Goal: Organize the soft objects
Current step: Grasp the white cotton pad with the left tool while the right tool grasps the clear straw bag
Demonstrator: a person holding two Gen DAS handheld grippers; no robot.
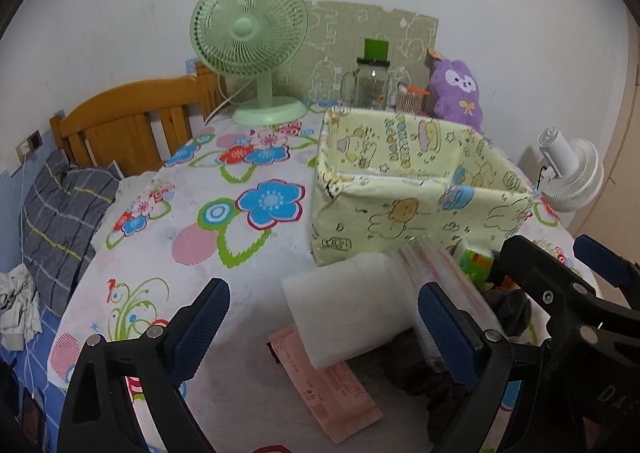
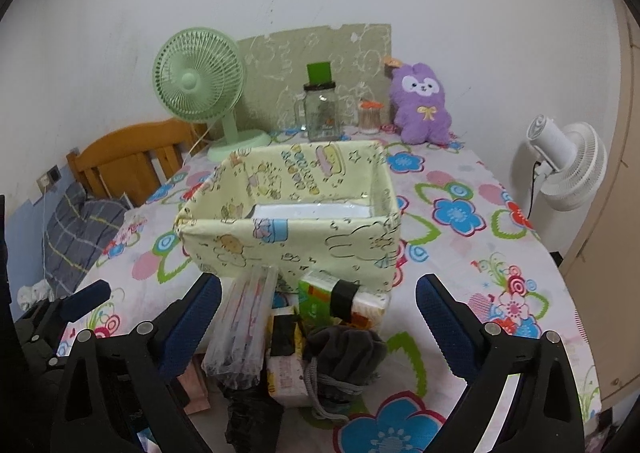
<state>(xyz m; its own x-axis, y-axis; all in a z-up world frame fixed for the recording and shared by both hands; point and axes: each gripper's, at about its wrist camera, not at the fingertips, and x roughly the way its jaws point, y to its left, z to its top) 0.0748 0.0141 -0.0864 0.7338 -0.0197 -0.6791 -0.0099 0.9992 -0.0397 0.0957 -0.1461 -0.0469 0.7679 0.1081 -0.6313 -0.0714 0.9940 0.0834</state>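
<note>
A pale yellow fabric box [image 1: 412, 189] with cartoon prints stands open on the floral table; in the right wrist view [image 2: 292, 241] its white bottom shows. In front of it lie a white foam roll [image 1: 352, 317], a pink packet [image 1: 332, 385], a clear bag of straws [image 2: 244, 325], a green tissue pack [image 2: 320, 297] and a dark grey cloth pouch [image 2: 344, 353]. My left gripper [image 1: 324, 325] is open, its jaws either side of the foam roll. My right gripper [image 2: 318, 317] is open above the pile. A purple plush [image 2: 420, 109] sits at the back.
A green desk fan [image 1: 252, 41], a glass jar [image 2: 320, 113] and a toothpick holder [image 2: 370, 117] stand at the table's back. A white fan [image 2: 568, 169] stands off the right edge. A wooden bed headboard [image 1: 132, 121] and a grey pillow [image 1: 60, 213] are at left.
</note>
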